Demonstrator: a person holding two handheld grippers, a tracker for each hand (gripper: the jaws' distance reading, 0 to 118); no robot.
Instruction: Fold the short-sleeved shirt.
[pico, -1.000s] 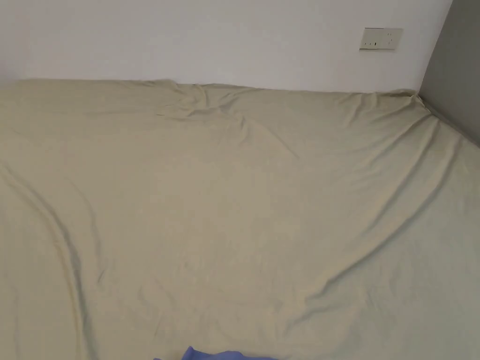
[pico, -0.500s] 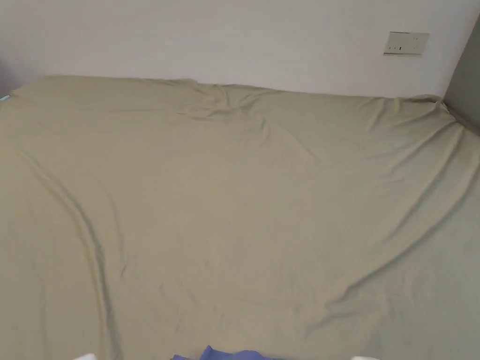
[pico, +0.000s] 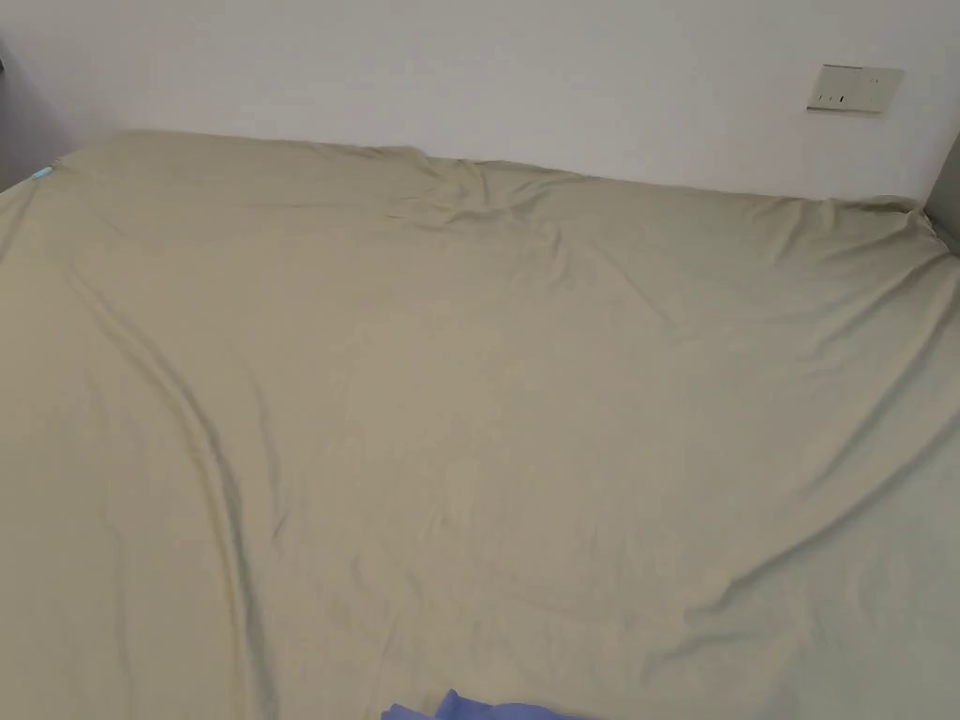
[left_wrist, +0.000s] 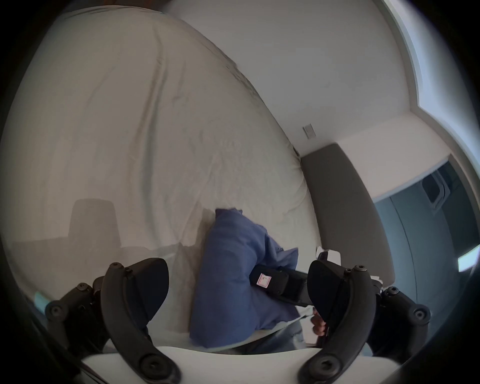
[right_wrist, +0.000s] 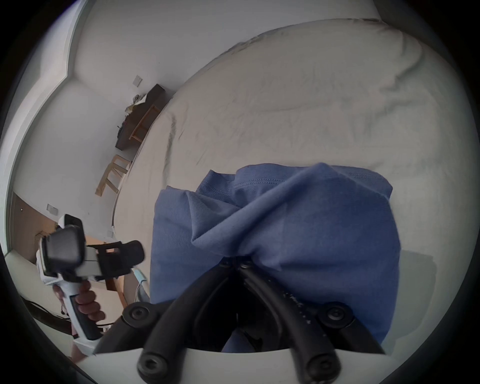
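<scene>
A blue short-sleeved shirt (right_wrist: 298, 228) hangs bunched from my right gripper (right_wrist: 237, 261), whose jaws are shut on a gathered fold of it above the bed's near edge. In the left gripper view the same shirt (left_wrist: 233, 272) droops beside the right gripper (left_wrist: 280, 283). A small corner of the shirt (pico: 469, 708) peeks over the bottom edge of the head view. My left gripper (left_wrist: 237, 288) stands open with nothing between its jaws, left of the shirt; in the right gripper view a hand holds it (right_wrist: 122, 257) off the bed's side.
A wide bed with a wrinkled beige sheet (pico: 487, 403) stretches to a white wall with a socket plate (pico: 855, 89). A grey headboard (left_wrist: 348, 207) stands at the right end. Wooden furniture (right_wrist: 140, 122) sits by the wall past the bed's left end.
The head camera has swung left and slightly down, so the bed and socket plate sit further right in the picture. The blue shirt corner stays at the bottom edge.
</scene>
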